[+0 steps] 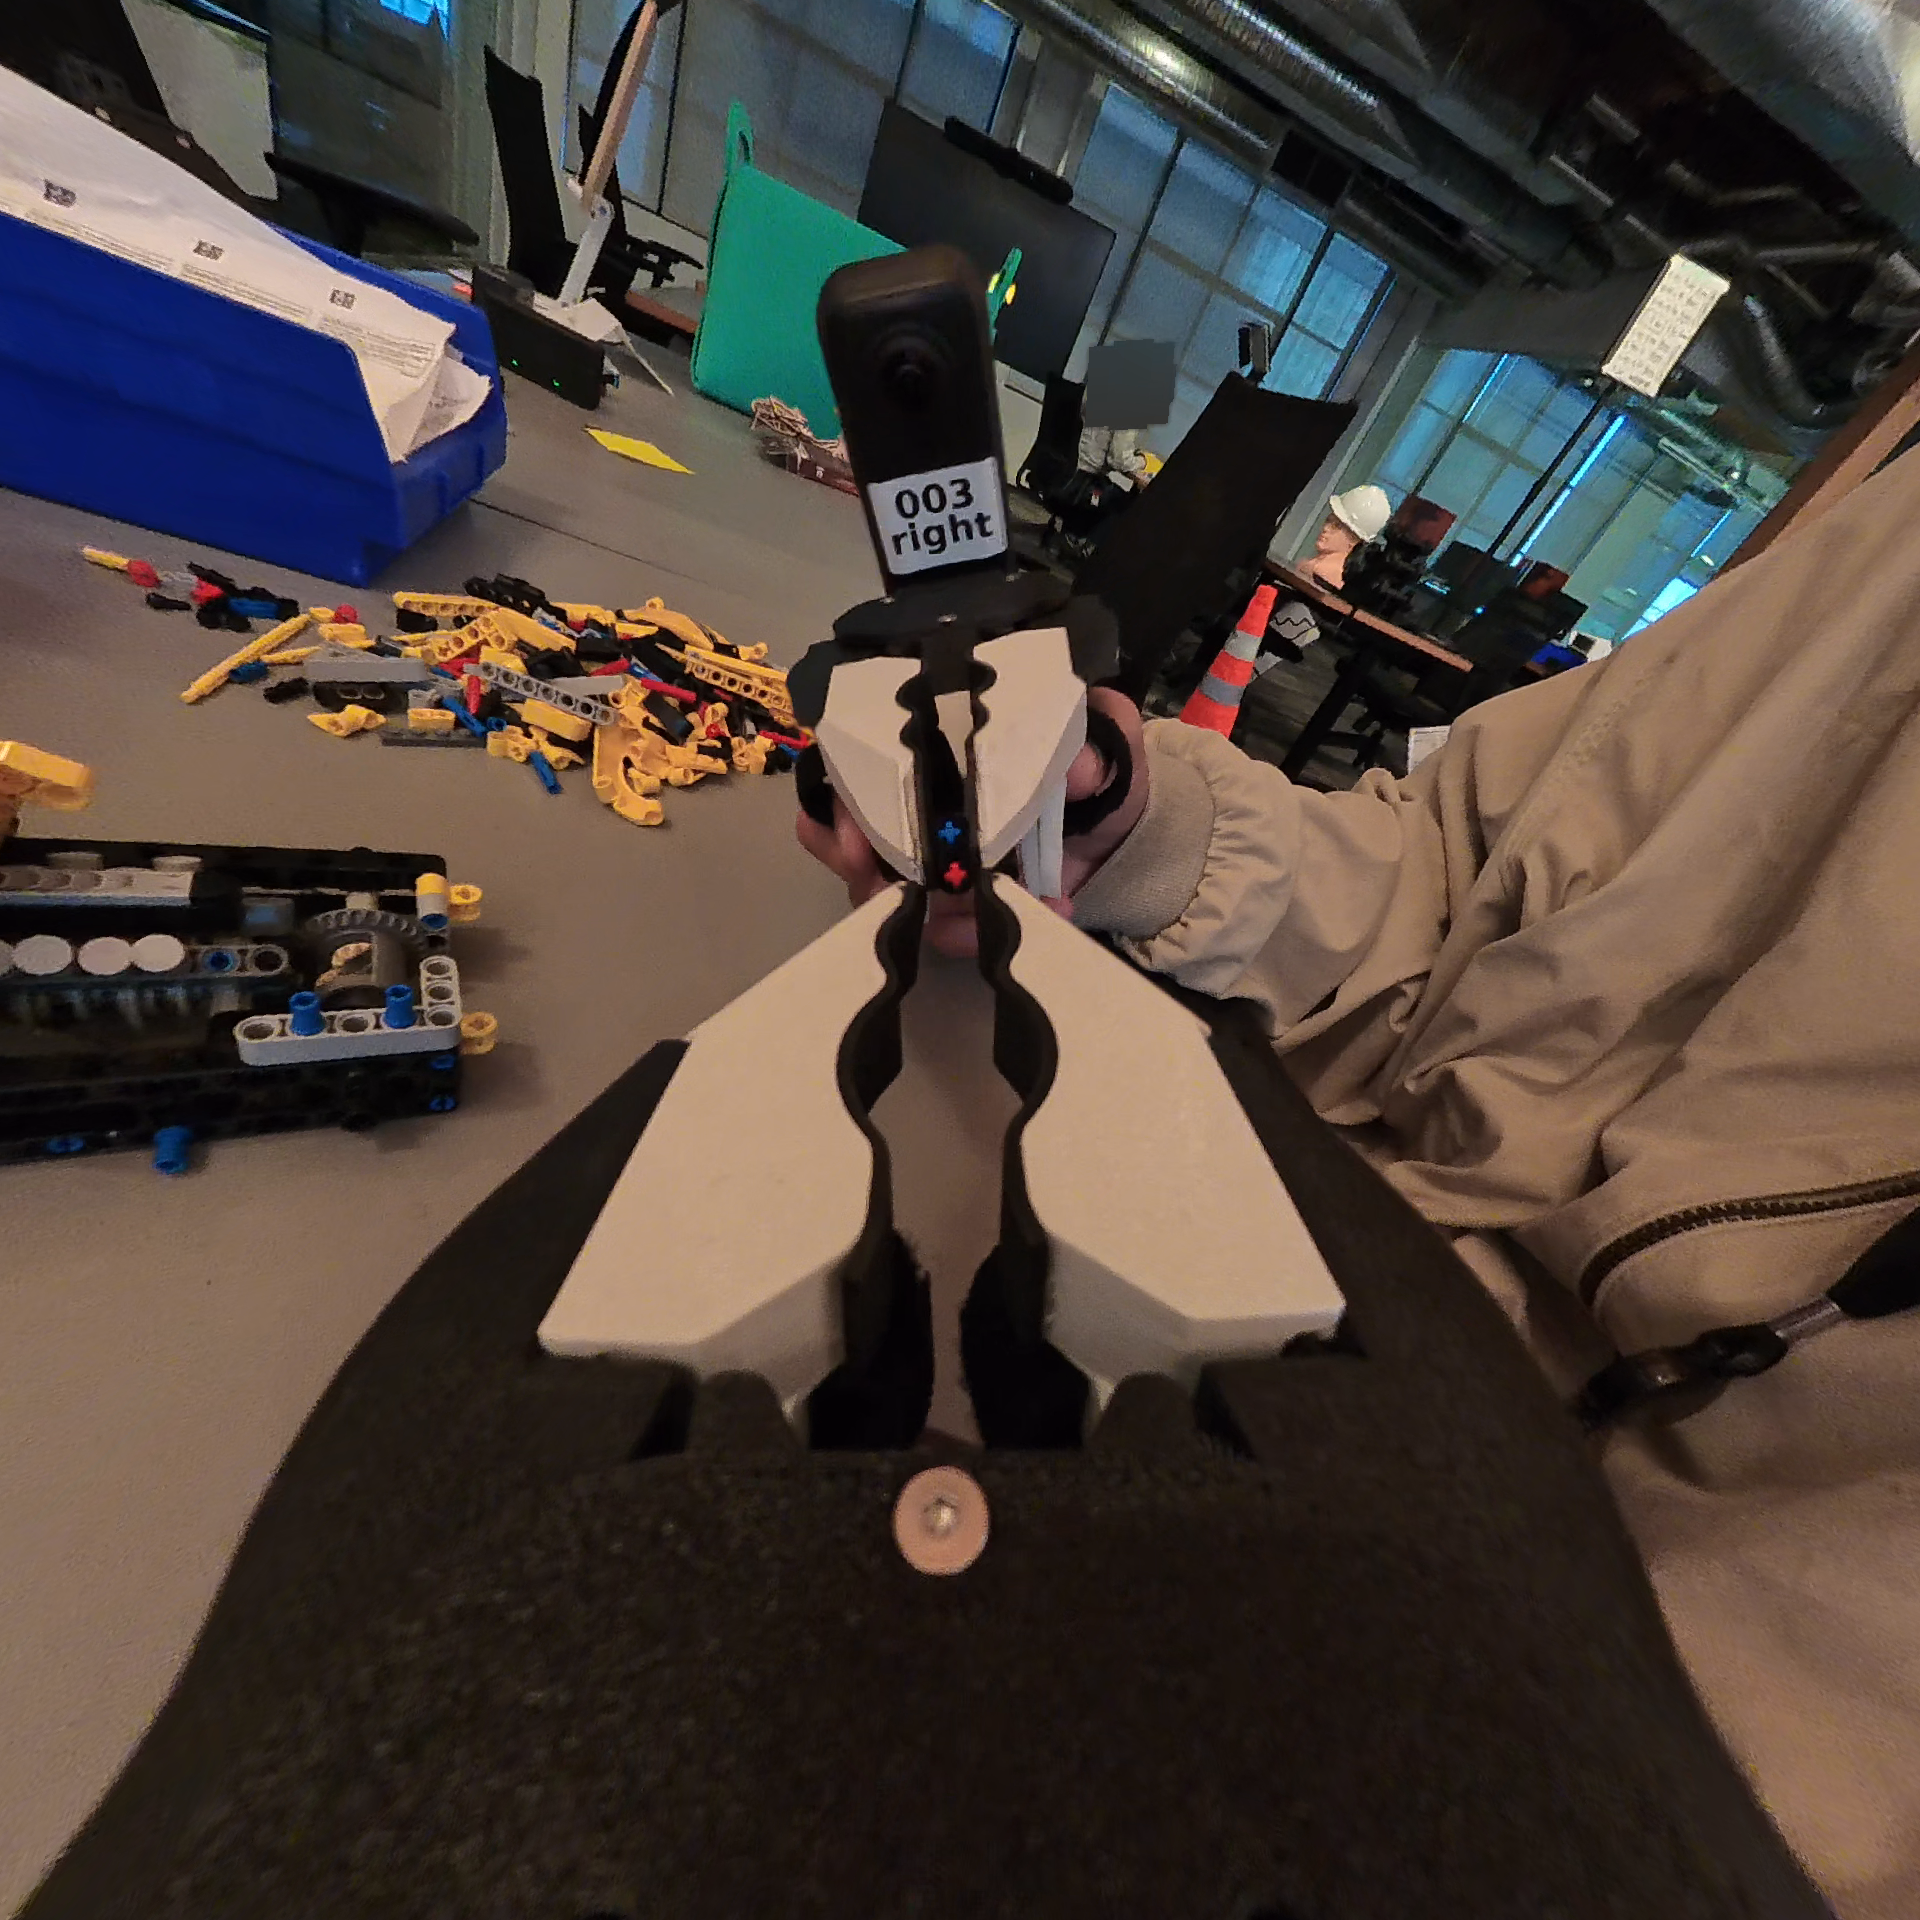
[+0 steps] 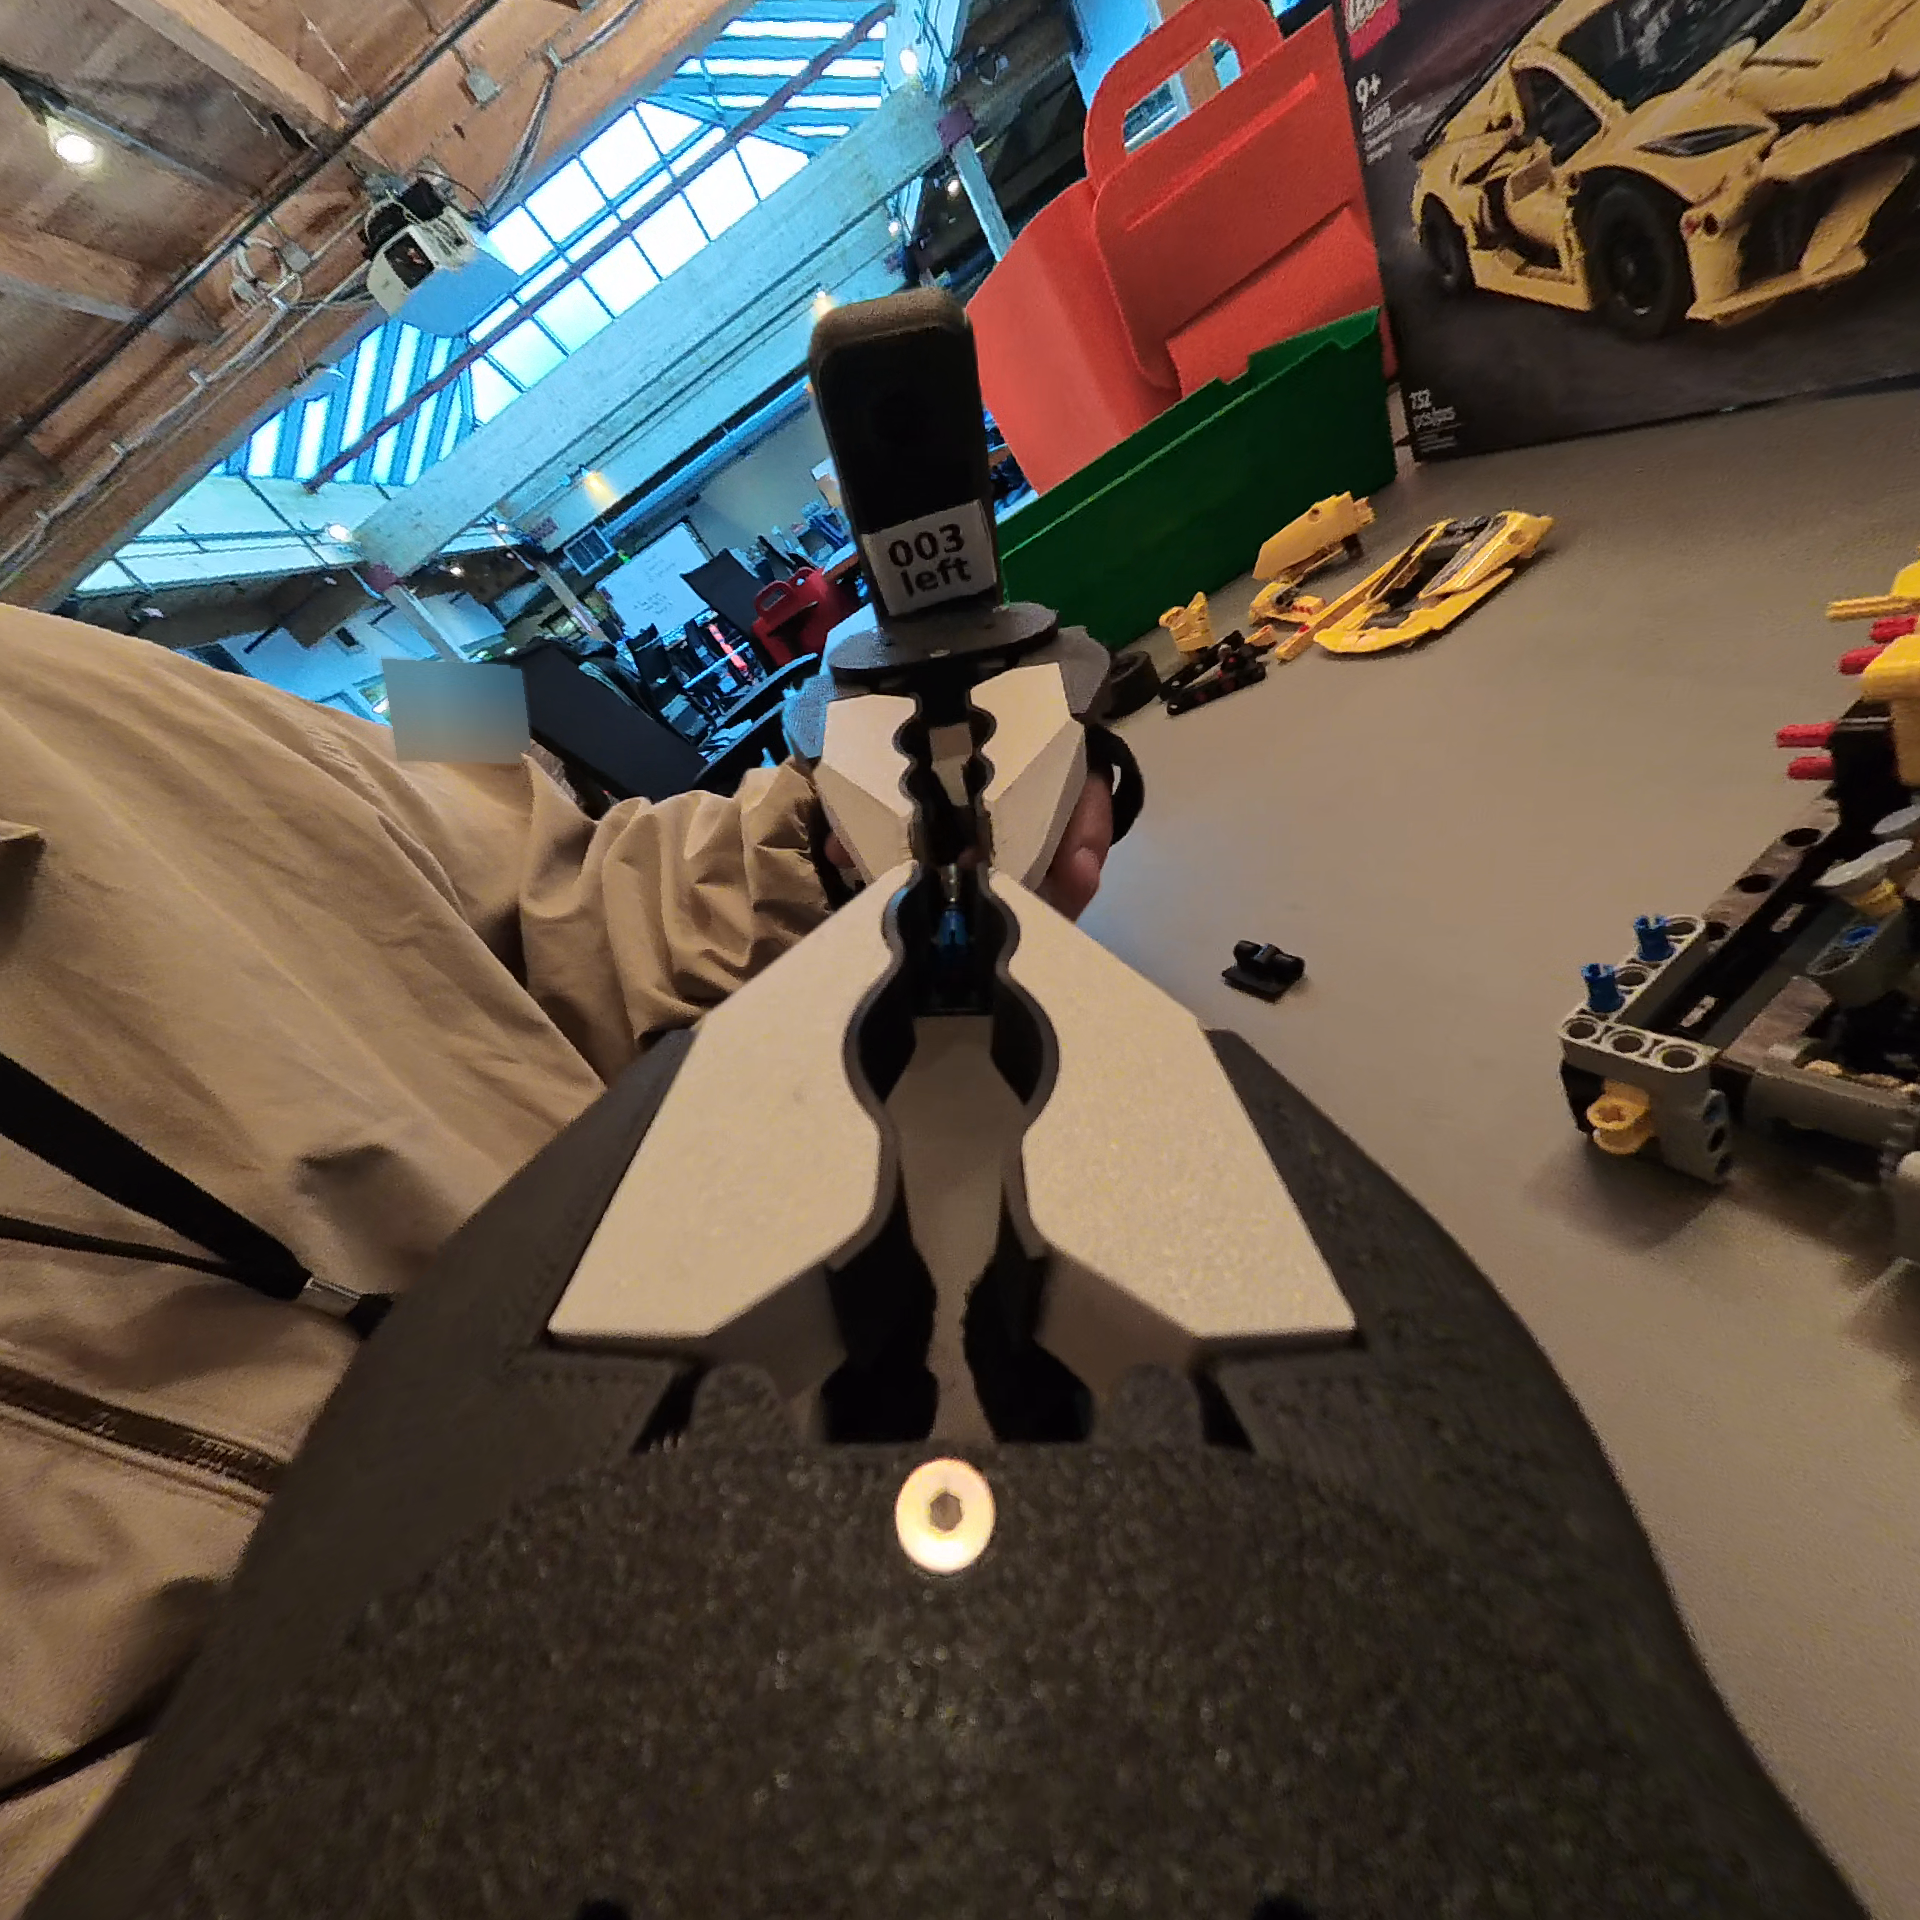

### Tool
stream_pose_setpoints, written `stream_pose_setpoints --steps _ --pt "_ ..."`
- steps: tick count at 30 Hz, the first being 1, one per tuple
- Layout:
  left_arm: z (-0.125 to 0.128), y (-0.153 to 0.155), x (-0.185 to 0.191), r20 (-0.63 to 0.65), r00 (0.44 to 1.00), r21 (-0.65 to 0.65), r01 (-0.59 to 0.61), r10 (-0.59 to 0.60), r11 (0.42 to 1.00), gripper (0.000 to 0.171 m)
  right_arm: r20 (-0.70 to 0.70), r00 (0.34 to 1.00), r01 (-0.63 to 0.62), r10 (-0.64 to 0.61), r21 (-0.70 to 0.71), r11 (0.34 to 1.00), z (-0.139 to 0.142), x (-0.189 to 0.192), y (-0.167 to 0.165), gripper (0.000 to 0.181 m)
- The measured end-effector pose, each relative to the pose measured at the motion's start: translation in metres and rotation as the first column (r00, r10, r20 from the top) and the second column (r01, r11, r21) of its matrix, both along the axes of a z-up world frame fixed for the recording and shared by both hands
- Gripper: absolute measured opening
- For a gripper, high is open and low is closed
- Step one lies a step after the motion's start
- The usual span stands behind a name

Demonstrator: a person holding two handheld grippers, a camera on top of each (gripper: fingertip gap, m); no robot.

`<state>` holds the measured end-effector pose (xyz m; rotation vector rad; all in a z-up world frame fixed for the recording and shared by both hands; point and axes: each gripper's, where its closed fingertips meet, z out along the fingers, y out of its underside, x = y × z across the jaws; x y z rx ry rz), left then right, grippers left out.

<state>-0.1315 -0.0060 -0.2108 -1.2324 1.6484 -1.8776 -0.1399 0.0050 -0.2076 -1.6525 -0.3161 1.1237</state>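
My two grippers meet tip to tip above the grey table [image 1: 644, 914]. My right gripper [image 2: 948, 896] is shut on a small black building-toy piece [image 2: 951, 987] with a blue pin in it. In the left wrist view this piece [image 1: 951, 854] shows a blue and a red cross-shaped pin end, facing my left gripper [image 1: 951, 902]. The left jaws stand narrowly apart with their tips right at the red pin. Whether they pinch it is hidden. In the right wrist view the left gripper [image 2: 951, 871] faces me, nearly closed.
A partly built black toy chassis [image 1: 218, 997] lies on the table, also in the right wrist view [image 2: 1756, 1039]. There is a pile of loose parts [image 1: 582, 686], a blue bin [image 1: 260, 416] with papers, a green bin [image 2: 1195, 530], yellow panels [image 2: 1403, 587], a small black part [image 2: 1262, 966] and the person's beige sleeve [image 1: 1455, 883].
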Motion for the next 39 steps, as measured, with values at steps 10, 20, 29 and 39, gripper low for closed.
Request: stream_pose_setpoints --steps 10,20,29,39 --pt "0.012 0.001 0.014 0.050 0.994 -0.106 -0.089 0.095 0.990 0.006 -0.144 0.989 0.044 -0.043 0.002 0.999 0.012 0.012 0.005 0.005" --pt "0.027 0.022 0.010 0.092 0.985 -0.227 -0.122 0.146 0.966 0.005 -0.139 0.981 0.149 -0.134 0.100 0.984 0.027 0.029 0.006 0.027" --pt "0.027 0.020 0.009 0.097 0.985 -0.209 -0.117 0.139 0.971 0.005 -0.057 0.993 0.112 -0.108 0.072 0.991 0.014 0.016 0.008 0.018" --pt "0.031 0.007 0.001 0.161 0.984 -0.135 -0.054 0.076 0.989 0.004 -0.239 0.971 -0.021 0.024 0.018 1.000 0.026 0.013 -0.003 0.007"
